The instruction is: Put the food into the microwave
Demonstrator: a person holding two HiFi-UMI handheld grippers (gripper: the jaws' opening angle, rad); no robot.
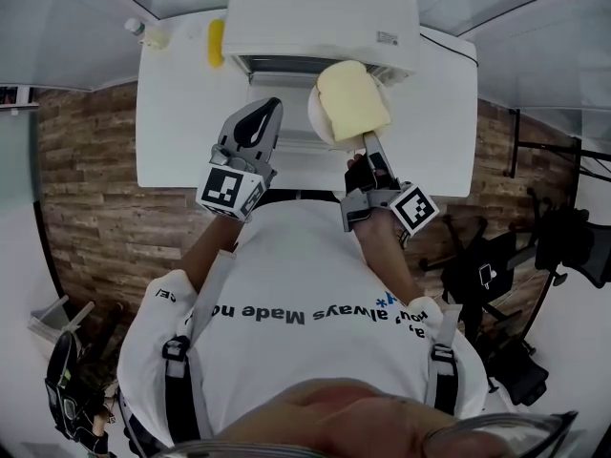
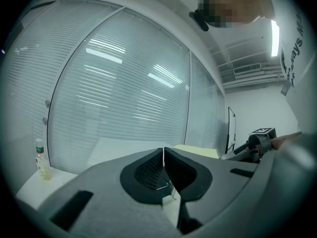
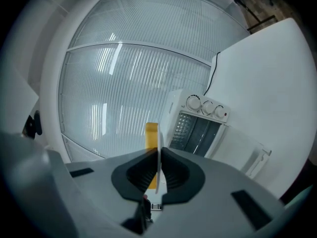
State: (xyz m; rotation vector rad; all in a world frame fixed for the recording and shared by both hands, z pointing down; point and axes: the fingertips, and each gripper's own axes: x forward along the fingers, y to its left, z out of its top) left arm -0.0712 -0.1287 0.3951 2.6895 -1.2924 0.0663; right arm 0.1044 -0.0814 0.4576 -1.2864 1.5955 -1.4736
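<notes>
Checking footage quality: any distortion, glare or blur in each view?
Head view: evenly lit, but the white table bows outward at its edges. Left gripper view: blinds curve strongly; the ceiling light glares. Right gripper view: microwave fairly sharp, plate edge between the jaws slightly soft.

The microwave (image 1: pixel 315 8) and table (image 1: pixel 172 132) look smooth, matt (floor (image 1: pixel 86 227): wood planks).

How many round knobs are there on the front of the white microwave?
3, in one row on the microwave panel: first knob, middle knob, last knob. None seems hidden.
</notes>
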